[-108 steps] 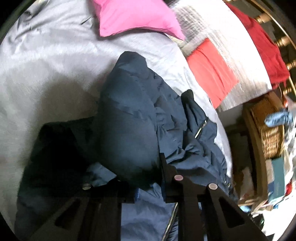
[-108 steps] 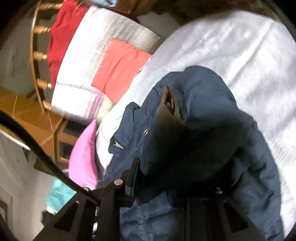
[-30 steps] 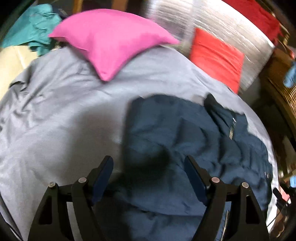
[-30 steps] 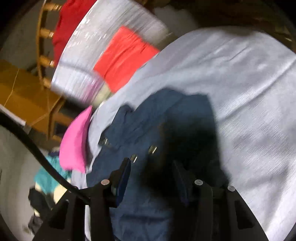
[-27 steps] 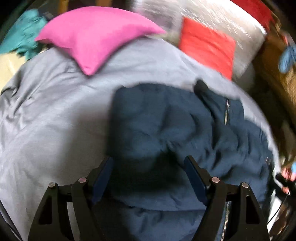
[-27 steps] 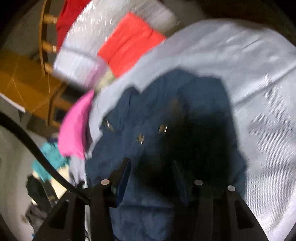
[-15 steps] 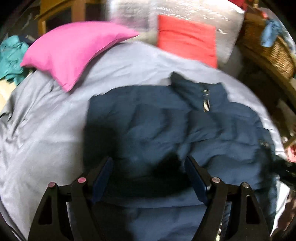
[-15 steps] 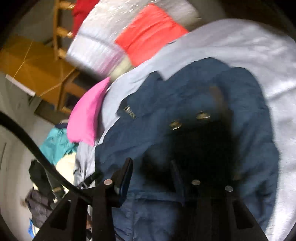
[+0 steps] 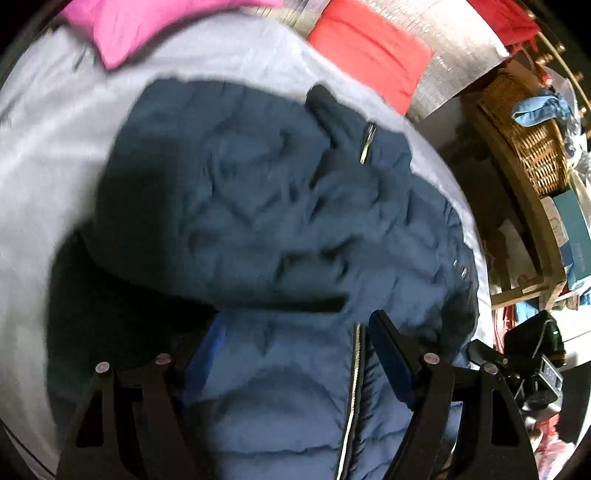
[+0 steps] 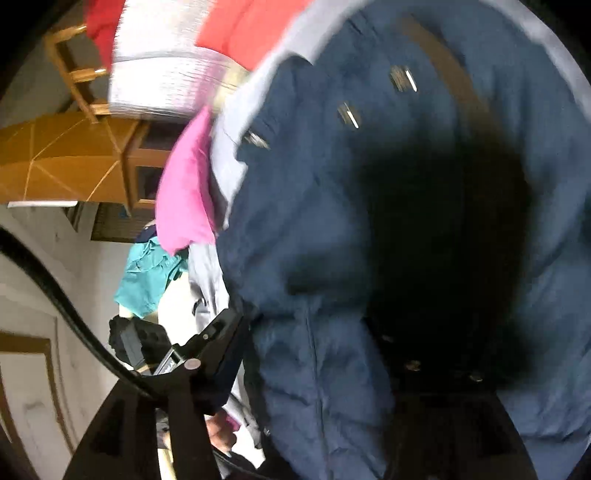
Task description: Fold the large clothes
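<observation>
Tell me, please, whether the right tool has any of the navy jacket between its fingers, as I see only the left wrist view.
Observer: Yes. The navy jacket bulges between the fingers of the right tool, whose jaws are opening.
Operator: Thank you. Is anything lying beyond the pink pillow?
Observer: A teal garment lies crumpled beside it.
Operator: Is there any furniture on that side?
Observer: A wooden cabinet stands behind the pillow.
</observation>
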`<move>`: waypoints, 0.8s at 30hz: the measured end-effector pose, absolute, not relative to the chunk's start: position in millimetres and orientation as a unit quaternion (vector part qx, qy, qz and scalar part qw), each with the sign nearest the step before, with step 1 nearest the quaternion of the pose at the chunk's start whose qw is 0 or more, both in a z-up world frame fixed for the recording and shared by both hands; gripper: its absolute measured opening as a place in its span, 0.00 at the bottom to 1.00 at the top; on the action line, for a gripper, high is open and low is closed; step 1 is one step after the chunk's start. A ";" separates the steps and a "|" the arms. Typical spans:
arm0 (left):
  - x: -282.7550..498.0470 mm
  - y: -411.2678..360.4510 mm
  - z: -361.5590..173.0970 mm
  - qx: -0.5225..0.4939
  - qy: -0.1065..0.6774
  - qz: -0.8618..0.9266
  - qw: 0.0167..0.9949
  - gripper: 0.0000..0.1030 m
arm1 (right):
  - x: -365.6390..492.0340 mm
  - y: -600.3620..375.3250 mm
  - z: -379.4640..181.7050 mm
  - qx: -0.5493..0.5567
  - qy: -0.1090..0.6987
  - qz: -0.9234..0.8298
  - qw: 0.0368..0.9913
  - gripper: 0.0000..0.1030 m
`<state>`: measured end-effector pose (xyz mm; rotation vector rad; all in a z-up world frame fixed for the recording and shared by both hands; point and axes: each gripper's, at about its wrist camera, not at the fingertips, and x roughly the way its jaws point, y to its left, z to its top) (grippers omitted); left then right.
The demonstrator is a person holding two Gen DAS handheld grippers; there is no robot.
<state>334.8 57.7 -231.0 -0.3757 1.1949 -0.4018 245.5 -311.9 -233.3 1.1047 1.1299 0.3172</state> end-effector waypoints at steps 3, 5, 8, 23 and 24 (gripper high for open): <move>337.9 59.2 -243.9 -0.219 0.558 -0.175 0.781 0.78 | 244.8 -314.2 -249.4 0.534 0.472 0.109 0.692 0.63; 342.3 62.7 -242.4 -0.247 0.539 -0.164 0.789 0.78 | 249.7 -318.1 -253.3 0.570 0.429 0.097 0.694 0.63; 351.3 67.4 -244.1 -0.296 0.518 -0.149 0.788 0.78 | 250.8 -330.2 -262.9 0.613 0.374 0.065 0.693 0.64; 333.2 66.0 -233.6 -0.234 0.497 -0.084 0.832 0.33 | 245.6 -301.7 -213.0 0.432 0.388 0.002 0.814 0.28; 329.5 72.1 -233.6 -0.225 0.498 -0.083 0.834 0.33 | 246.3 -300.2 -217.0 0.422 0.402 -0.003 0.813 0.28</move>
